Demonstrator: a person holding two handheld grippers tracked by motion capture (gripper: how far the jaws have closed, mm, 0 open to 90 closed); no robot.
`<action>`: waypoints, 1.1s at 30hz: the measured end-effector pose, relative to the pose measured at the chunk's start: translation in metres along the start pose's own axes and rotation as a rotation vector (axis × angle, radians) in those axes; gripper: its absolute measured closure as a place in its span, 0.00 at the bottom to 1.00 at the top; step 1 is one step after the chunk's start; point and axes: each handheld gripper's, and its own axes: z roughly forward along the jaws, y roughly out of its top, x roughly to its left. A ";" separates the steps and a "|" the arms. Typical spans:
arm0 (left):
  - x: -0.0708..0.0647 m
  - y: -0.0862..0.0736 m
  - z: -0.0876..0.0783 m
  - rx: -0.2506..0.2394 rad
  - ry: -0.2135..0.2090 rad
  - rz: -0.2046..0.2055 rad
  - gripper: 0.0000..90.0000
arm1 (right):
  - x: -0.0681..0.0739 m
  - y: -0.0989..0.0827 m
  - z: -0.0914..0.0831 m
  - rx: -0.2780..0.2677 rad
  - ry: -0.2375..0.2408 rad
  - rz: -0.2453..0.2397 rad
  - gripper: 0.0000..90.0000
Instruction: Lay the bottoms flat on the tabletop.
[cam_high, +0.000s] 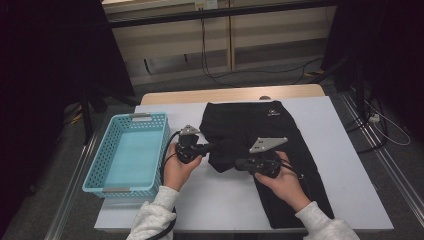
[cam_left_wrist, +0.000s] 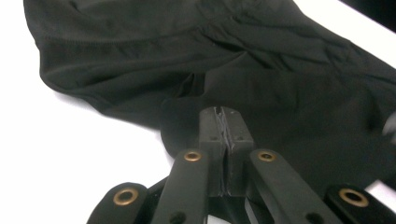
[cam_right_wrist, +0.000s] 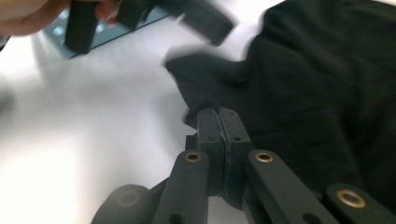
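A black garment (cam_high: 260, 125) lies spread on the white tabletop (cam_high: 220, 195), with a small pale logo near its far edge and one leg running toward the near right. My left gripper (cam_high: 212, 146) comes in from the left and is shut on a fold at the garment's left edge (cam_left_wrist: 261, 60); its jaws (cam_left_wrist: 225, 112) stand pressed together with cloth at the tips. My right gripper (cam_high: 235, 163) points left from the right hand. It is shut on the lower left corner of the same fold (cam_right_wrist: 317, 70), its jaws (cam_right_wrist: 219, 112) closed tight.
A light blue plastic basket (cam_high: 131, 152) with nothing in it stands on the table's left side, close beside my left hand. Bare white surface lies in front of both hands. Cables trail on the floor behind the table and to its right.
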 end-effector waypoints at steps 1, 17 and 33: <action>0.001 -0.002 0.002 0.007 0.001 -0.004 0.98 | -0.004 -0.002 -0.001 0.000 -0.001 0.016 0.99; 0.004 -0.018 0.021 0.089 0.019 -0.005 0.58 | -0.016 -0.020 0.005 0.067 -0.040 0.038 0.99; 0.002 -0.017 0.038 0.073 0.029 -0.008 0.97 | -0.013 -0.022 0.006 0.080 -0.033 0.032 0.98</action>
